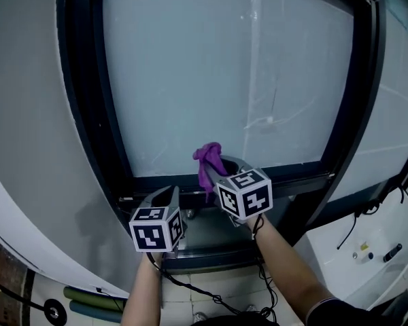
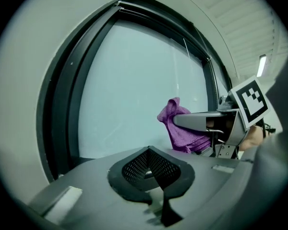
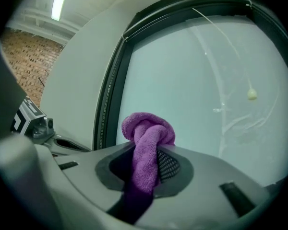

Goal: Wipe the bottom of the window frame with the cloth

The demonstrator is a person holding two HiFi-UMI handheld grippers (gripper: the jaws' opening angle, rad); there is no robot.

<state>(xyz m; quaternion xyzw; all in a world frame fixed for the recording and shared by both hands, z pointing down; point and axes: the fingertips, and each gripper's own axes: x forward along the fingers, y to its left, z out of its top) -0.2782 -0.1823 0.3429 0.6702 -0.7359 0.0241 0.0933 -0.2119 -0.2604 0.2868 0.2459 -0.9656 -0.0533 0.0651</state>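
At the left of the head view, your left tongs (image 1: 168,195) sit low in front of the bottom rail of the window frame (image 1: 149,182). Their own view shows the mesh pads (image 2: 134,166) drawn together with nothing between them. The cube (image 1: 155,228) on them carries only black-and-white square markers, with no lettering to read. Just to the right, the purple cloth (image 1: 207,156) sits at the foot of the window glass (image 1: 224,66), just above the bottom rail; you cannot tell whether it touches the pane. It is bunched into a roll whose long axis runs along the jaws, with its folded, rounded end poking up past the tips toward the glass and the rest trailing back and down. Your right tongs (image 1: 216,168) are clamped on that cloth (image 3: 146,143), which fills the gap between the pads in their own view. Their cube (image 1: 245,194) also shows only square markers. Further right, pale streaks (image 1: 265,121) run down the glass, and a white unit (image 1: 367,250) with a black cable (image 1: 367,209) stands beyond the frame's right post.
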